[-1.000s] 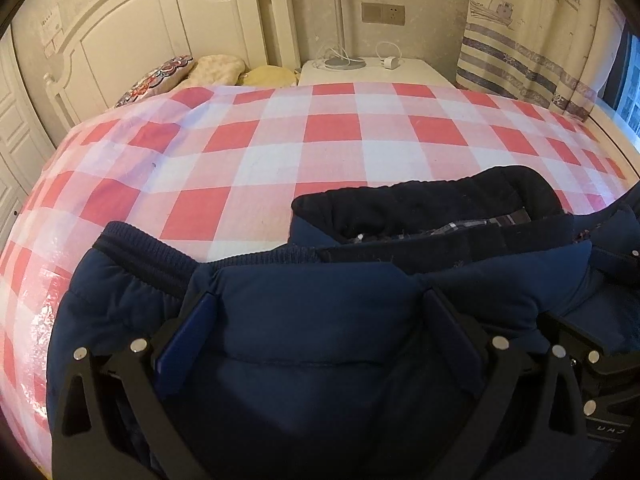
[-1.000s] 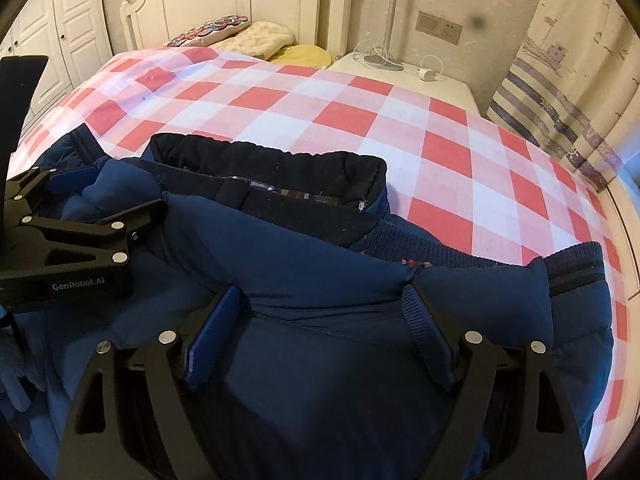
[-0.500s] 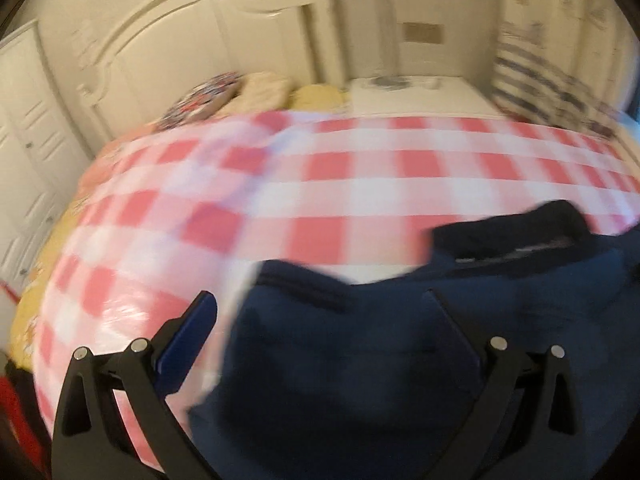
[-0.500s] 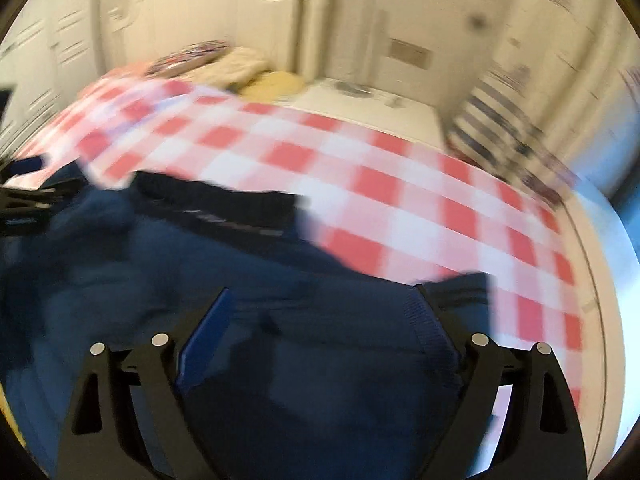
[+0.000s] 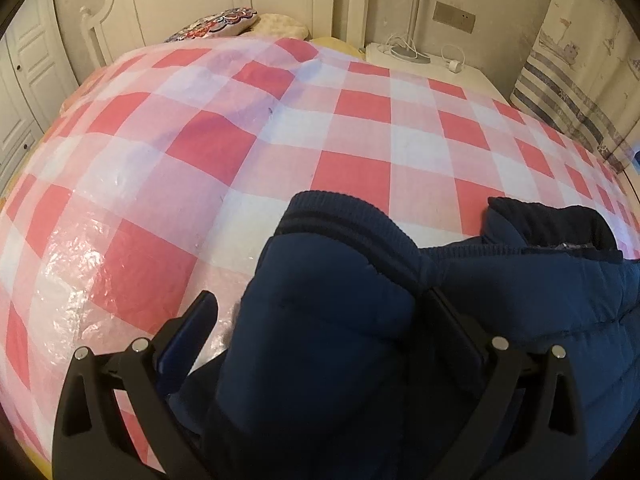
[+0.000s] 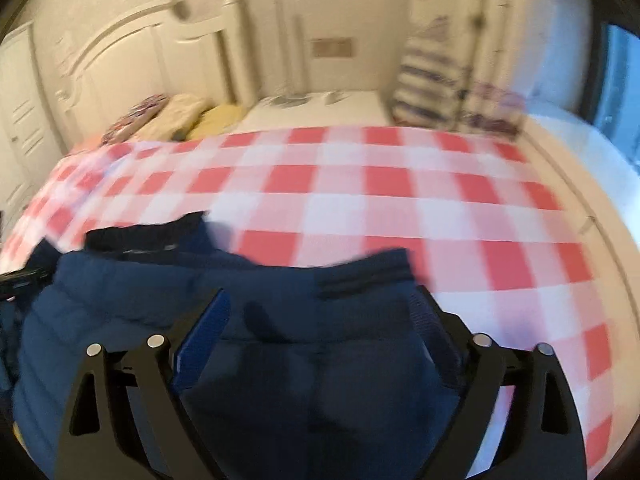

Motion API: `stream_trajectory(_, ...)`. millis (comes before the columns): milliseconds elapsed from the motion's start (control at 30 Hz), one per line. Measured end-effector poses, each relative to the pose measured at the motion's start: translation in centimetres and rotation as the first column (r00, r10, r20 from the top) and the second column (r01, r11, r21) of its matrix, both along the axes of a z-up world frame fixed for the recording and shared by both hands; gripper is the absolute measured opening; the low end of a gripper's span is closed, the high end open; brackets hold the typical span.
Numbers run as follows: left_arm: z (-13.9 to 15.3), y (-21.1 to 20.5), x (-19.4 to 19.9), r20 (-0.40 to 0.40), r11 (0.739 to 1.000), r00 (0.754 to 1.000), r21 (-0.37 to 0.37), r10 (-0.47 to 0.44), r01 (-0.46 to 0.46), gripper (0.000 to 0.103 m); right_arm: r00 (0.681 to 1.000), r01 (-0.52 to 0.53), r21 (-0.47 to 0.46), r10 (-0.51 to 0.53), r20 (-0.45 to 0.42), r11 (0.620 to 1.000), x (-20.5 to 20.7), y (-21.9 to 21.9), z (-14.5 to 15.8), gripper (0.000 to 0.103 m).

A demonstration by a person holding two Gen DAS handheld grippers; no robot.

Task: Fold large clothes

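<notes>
Both the left gripper (image 5: 320,316) and the right gripper (image 6: 324,312) are showing black angular plastic arms, silver round screws along them, and blue ribbed fingertip pads (image 5: 188,340).

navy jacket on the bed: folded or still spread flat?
Partly folded: navy jacket lies bunched on the checked bedcover, ribbed cuff doubled over its body.

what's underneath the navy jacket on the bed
The navy jacket lies on a red-and-white checked plastic cover that spreads past it on all sides. What lies directly beneath the jacket is hidden.
</notes>
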State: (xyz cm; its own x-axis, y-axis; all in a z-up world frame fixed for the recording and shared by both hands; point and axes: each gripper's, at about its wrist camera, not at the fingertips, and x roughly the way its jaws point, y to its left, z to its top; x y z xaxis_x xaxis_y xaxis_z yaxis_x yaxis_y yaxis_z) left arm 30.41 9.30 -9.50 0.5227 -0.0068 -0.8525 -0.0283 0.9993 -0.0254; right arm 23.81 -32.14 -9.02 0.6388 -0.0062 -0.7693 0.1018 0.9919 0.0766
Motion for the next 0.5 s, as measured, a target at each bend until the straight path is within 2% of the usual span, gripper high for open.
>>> stream_trajectory(33,-0.1,0.1,0.1,-0.001,1.0,1.0,-0.014,0.001,-0.001,0.101,0.999,0.001,0.054,0.001,-0.045,0.999,0.5,-0.7,-1.2,0.092)
stream_trajectory(100,-0.4,0.6,0.3,-0.008,0.999,1.0,-0.053,0.006,-0.006,0.101,0.997,0.007,0.152,0.005,-0.079,0.988,0.8,-1.8,-2.3,0.092)
stream_trajectory(133,-0.6,1.0,0.4,-0.021,0.996,1.0,-0.091,0.01,-0.012,0.101,0.997,0.011,0.172,0.003,-0.081,0.985,0.9,-2.1,-2.4,0.092)
stream_trajectory(167,-0.8,1.5,0.5,-0.037,0.991,0.999,-0.129,0.012,-0.017,0.101,0.997,0.014,0.172,0.0,-0.079,0.985,0.9,-2.2,-2.3,0.092)
stream_trajectory(233,-0.9,2.3,0.6,-0.049,0.983,0.998,-0.182,0.024,-0.033,0.101,0.999,0.017,0.115,-0.012,-0.045,0.993,0.3,-1.5,-1.3,0.091)
stream_trajectory(300,-0.2,2.4,0.3,-0.032,0.984,0.998,-0.171,0.048,-0.053,0.101,0.999,0.03,0.039,-0.031,0.021,0.999,-0.8,-0.7,0.6,0.091)
stream_trajectory(367,1.9,1.7,-1.2,0.07,0.993,0.994,-0.086,0.082,-0.076,0.1,0.996,0.019,0.004,-0.019,0.092,1.0,-2.2,0.5,3.0,0.091)
stream_trajectory(400,2.8,1.3,-1.8,0.112,0.995,0.99,-0.066,0.084,-0.077,0.1,0.994,-0.004,-0.008,0.005,0.112,1.0,-2.6,1.3,4.0,0.091)
stream_trajectory(433,4.0,0.3,-2.8,0.165,0.997,0.984,-0.058,0.063,-0.054,0.1,0.992,-0.034,-0.025,0.037,0.124,0.999,-2.5,2.3,4.7,0.091)
stream_trajectory(500,5.2,-1.9,-3.7,0.204,0.999,0.979,-0.035,-0.001,0.009,0.101,0.984,-0.129,-0.079,0.138,0.116,0.988,-2.4,5.3,5.7,0.092)
